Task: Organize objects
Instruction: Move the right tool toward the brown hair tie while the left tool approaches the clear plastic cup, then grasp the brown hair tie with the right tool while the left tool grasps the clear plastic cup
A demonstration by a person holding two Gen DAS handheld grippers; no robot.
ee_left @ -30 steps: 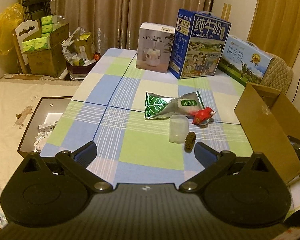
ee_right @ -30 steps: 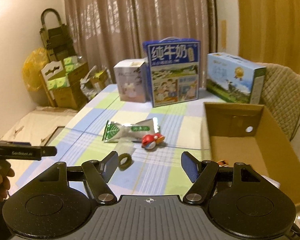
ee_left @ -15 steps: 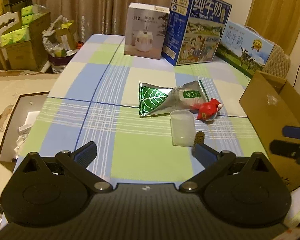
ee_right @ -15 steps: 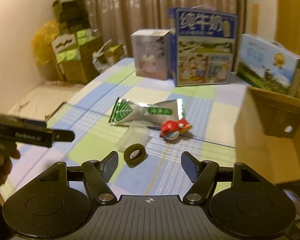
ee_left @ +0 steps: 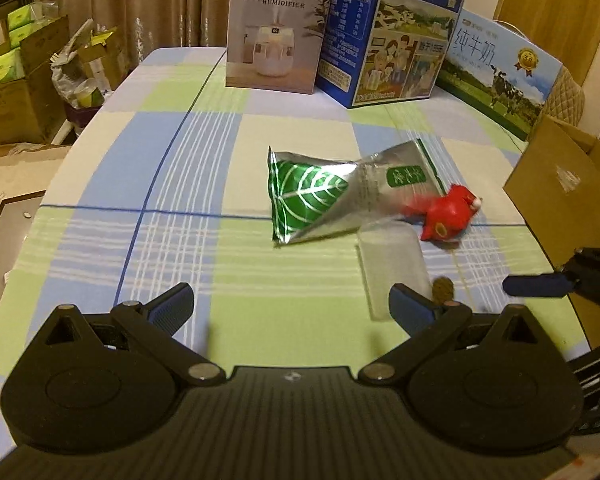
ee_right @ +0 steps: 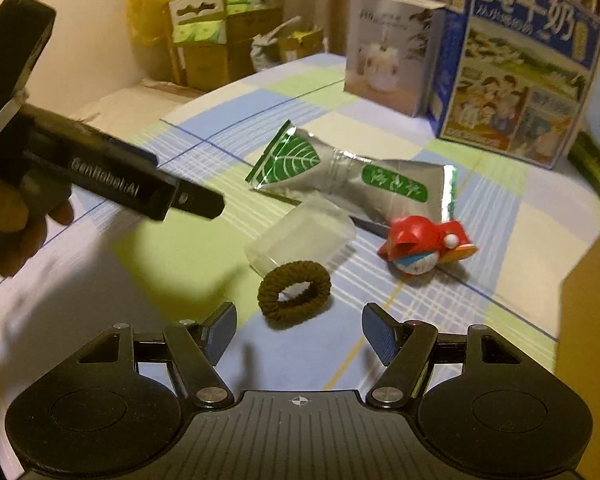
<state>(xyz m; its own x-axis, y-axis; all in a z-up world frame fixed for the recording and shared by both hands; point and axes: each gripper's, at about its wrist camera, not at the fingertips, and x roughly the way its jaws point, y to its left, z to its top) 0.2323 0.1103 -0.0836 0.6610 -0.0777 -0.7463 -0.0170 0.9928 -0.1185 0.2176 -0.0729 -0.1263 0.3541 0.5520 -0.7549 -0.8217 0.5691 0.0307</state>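
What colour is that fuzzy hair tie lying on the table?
The hair tie is dark brown; it shows best in the right wrist view.

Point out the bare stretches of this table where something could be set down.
Free: the checked cloth left of the foil packet, back to the humidifier box. Crowded: packet, clear cup, red toy and hair tie cluster beside the cardboard box.

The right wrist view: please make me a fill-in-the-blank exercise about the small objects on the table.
1. The brown hair tie lies just ahead of the open right tongs, which hold ____.
2. The toy beside the foil packet is mainly ____.
3. The clear plastic cup lies on its ____.
4. The leaf printed on the foil packet is ____.

Missing words: nothing; red; side; green
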